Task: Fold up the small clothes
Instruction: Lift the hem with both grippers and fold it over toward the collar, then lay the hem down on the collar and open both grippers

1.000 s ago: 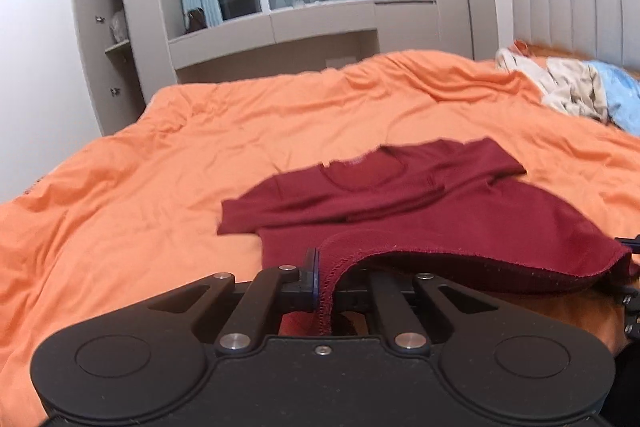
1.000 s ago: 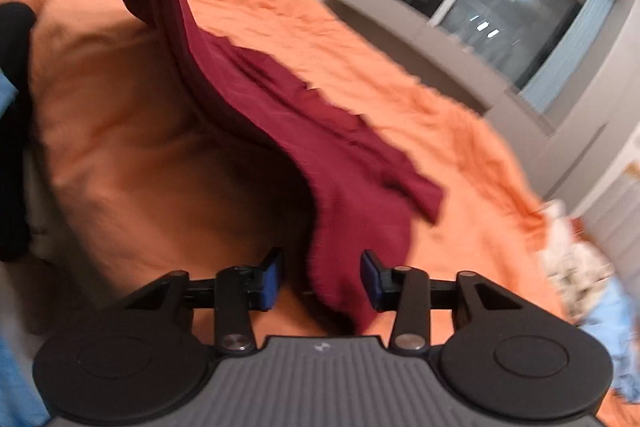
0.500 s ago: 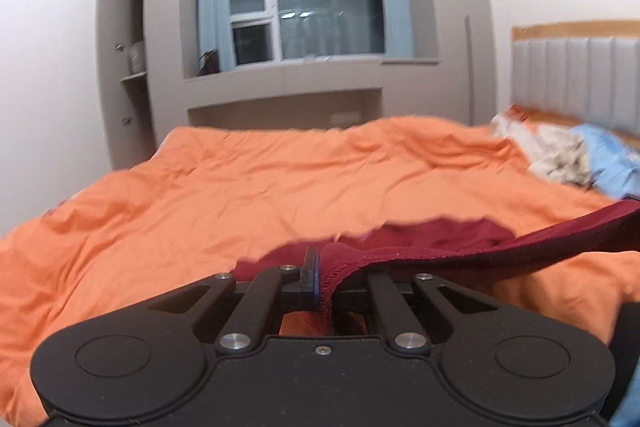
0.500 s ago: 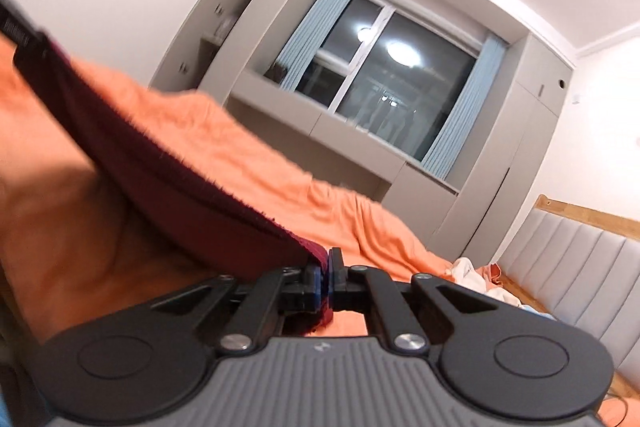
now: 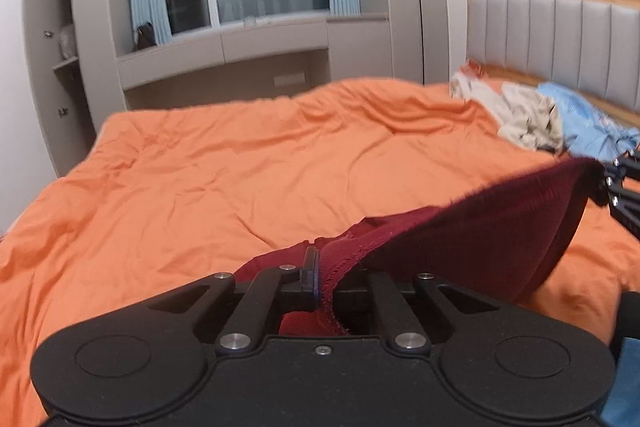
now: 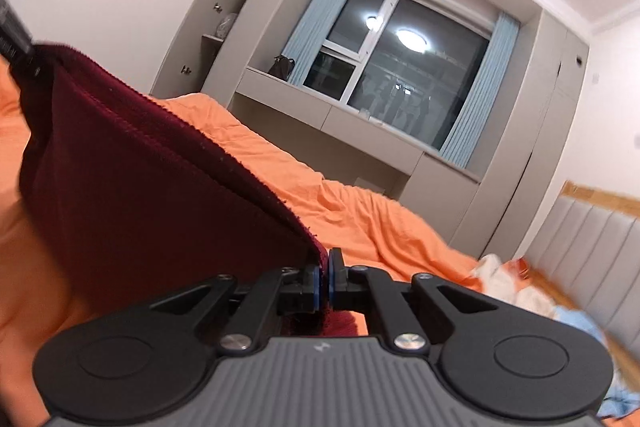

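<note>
Holding the dark red shirt (image 5: pixel 472 239) by one edge, you have it pinched at the bottom centre of both wrist views: your left gripper (image 5: pixel 326 293) has its jaws clamped on the frayed hem, and your right gripper (image 6: pixel 323 281) is likewise closed tight on a corner of the same cloth. Between the two, the hem runs taut; in the left view it climbs toward the right edge of the frame, where your other gripper shows, and the fabric below sags in a loose pocket. The rest of the shirt trails onto the orange duvet (image 5: pixel 224 171) at lower centre. This looks like the lift-and-spread step, ahead of any fold. Next, I judge, you need to keep both grips level, carry the edge forward over the open middle of the bed, and lay the shirt flat without bunching. Further back, at the right of the left view, a heap of pale and blue clothes (image 5: pixel 548 119) waits by the grey headboard (image 5: pixel 560 39).
</note>
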A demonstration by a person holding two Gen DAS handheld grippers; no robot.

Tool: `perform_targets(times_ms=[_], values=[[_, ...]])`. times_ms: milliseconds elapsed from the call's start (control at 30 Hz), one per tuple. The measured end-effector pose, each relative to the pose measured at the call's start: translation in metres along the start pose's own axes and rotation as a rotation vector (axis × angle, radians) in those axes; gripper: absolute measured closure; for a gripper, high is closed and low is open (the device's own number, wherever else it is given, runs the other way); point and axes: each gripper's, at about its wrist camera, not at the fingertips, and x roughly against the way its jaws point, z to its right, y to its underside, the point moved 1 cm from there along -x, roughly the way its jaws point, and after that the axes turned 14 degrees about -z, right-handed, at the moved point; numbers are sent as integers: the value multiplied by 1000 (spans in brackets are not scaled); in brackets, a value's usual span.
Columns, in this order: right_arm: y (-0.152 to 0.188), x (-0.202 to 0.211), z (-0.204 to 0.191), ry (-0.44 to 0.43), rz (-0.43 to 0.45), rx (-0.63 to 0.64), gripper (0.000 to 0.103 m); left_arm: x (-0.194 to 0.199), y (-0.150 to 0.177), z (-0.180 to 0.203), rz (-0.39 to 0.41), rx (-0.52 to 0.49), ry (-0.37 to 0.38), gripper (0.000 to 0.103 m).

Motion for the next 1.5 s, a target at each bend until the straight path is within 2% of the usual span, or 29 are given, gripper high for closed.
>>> perform_targets(times_ms=[167,233,333,433,533,733,867,900,1000,1033,1067,1100,1167,1233,1300,1400,1500], values=[[-21,-78,20,-86,-43,-50,99,-76,-44,-31,-101,-23,-14,98],[-29,-117,28,-131,-85,-78,99,-111,-59,-46,-141,-7,-16,98],[-29,-173,35,-176,-164,-110,99,-164,-72,-66,-200,44,-9,98],[-21,-222,34,-230,-250,-153,99,-215,-72,-74,-266,52,-15,98],[-12,-250,30,-246,-296,-148,99,-245,-70,-76,-298,39,-16,98],[-2,-286,27,-274,-343,-172,99,-284,-68,-95,-347,114,33,98],[-8,-307,24,-267,-357,-155,97,-303,-69,-98,-377,139,31,95],[-13,-314,22,-265,-360,-151,95,-307,-69,-99,-392,147,28,93],[-14,-321,23,-277,-365,-149,68,-316,-65,-101,-431,165,18,81],[-13,-320,25,-287,-361,-156,55,-316,-65,-101,-433,166,18,72],[-14,-320,27,-296,-357,-162,43,-315,-64,-101,-432,161,23,58],[-14,-319,30,-300,-356,-166,37,-313,-64,-101,-428,157,27,50],[-14,-315,35,-290,-351,-174,13,-308,-64,-101,-418,150,35,17],[-15,-310,43,-279,-345,-189,7,-302,-64,-102,-409,141,54,7],[-14,-301,50,-284,-342,-214,1,-296,-63,-101,-401,119,74,6],[-10,-289,60,-300,-341,-252,0,-286,-59,-103,-385,96,60,3],[-1,-279,66,-294,-356,-259,0,-279,-53,-114,-384,137,48,3]])
